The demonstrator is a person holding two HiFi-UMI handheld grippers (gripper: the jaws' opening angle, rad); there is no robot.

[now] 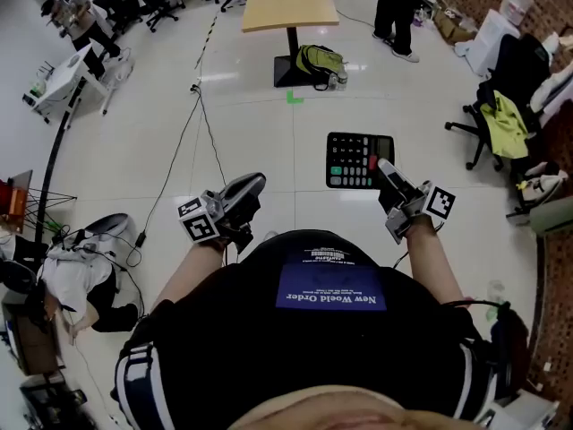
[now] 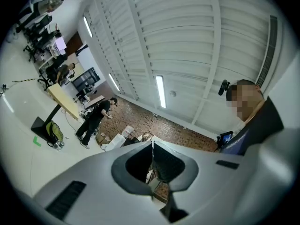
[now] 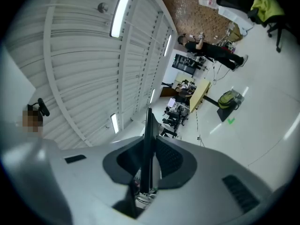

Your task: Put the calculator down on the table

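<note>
One calculator (image 3: 147, 125), edge-on, R tongs (image 1: 387, 170) clamped

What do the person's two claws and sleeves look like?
The left claw and right claw are each a smooth pale grey shell with dark ribbed pads inside. Behind each sits a white cube printed with black square markers. The person's sleeves are black with white stripes.
</note>
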